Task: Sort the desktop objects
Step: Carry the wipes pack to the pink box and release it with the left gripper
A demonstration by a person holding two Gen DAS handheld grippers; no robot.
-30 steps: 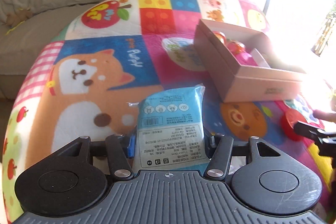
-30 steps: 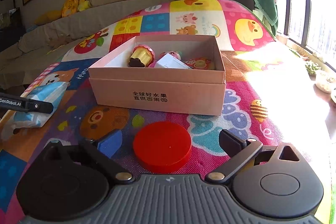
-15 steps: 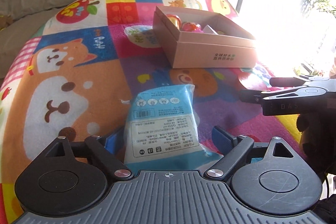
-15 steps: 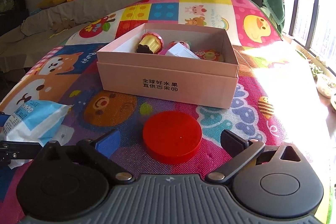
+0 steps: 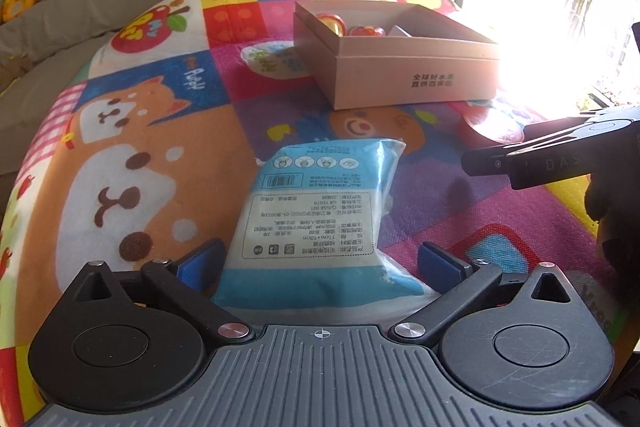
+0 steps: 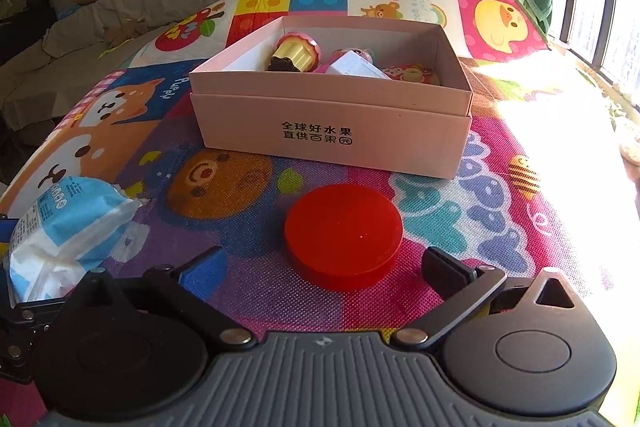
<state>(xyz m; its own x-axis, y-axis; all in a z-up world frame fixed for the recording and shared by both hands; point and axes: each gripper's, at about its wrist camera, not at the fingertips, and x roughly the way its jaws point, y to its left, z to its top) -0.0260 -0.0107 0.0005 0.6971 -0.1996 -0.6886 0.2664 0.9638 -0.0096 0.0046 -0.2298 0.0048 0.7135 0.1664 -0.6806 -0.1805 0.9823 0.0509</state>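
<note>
Left tongs [image 5: 318, 263] opening wide, blue tissue pack [image 5: 320, 211] lying between the pads on the cartoon play mat [image 5: 132, 147], untouched. Pink box [image 5: 400, 67] sitting beyond; right tongs [image 5: 552, 155] poking in from right.

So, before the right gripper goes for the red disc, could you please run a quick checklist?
1. Right gripper open around the red disc: ok, neither finger touches it.
2. Disc flat on the mat, clear of the pink box: ok.
3. Room in the box: ok, bare floor at its left end; the toy cupcake sits mid-box.
4. Left gripper free of the blue packet: ok, opening, pads off it.
5. Packet at rest on the mat: ok.
</note>
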